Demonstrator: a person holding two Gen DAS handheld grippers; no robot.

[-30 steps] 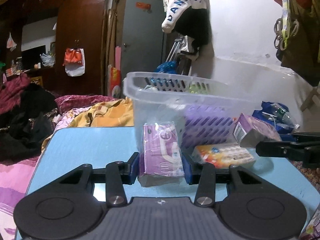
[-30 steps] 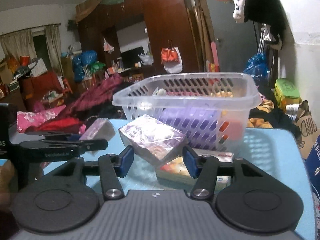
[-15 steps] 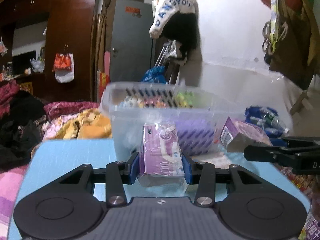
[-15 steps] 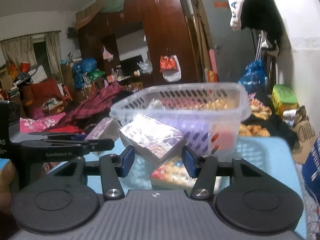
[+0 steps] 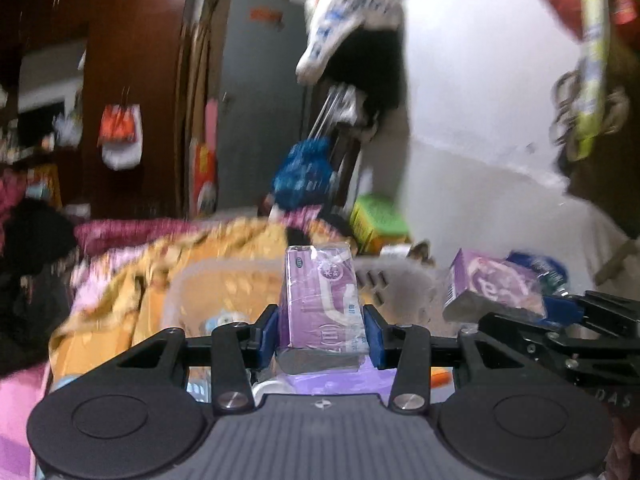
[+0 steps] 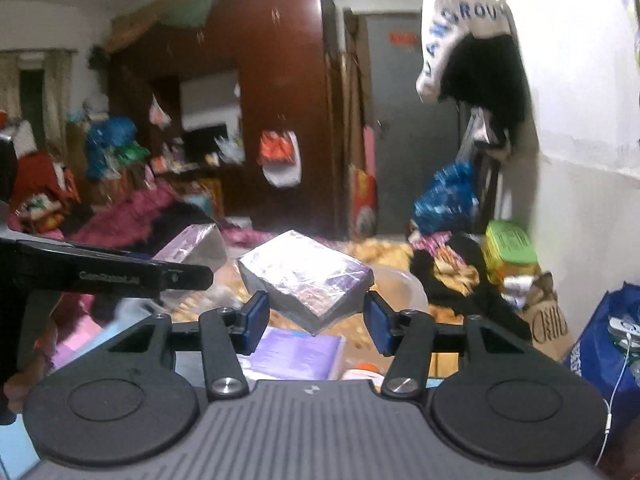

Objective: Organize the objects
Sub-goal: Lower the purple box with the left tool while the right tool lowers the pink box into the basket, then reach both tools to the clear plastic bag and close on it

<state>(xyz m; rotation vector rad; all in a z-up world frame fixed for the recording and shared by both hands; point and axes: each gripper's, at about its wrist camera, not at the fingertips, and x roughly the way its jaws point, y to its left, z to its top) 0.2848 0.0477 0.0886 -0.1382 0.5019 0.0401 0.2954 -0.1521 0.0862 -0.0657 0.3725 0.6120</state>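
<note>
Two purple packs are held up over the clear basket (image 5: 224, 280). The left pack (image 5: 322, 304) stands upright, pinched between the blue pads of the left gripper (image 5: 322, 334), above the basket's inside. The right pack (image 6: 306, 280) sits tilted, corner down, clamped in the right gripper (image 6: 316, 316), over a purple item (image 6: 296, 352) lying below. In the left view, the right gripper shows at the right edge with its pack. Much of both views is blurred.
</note>
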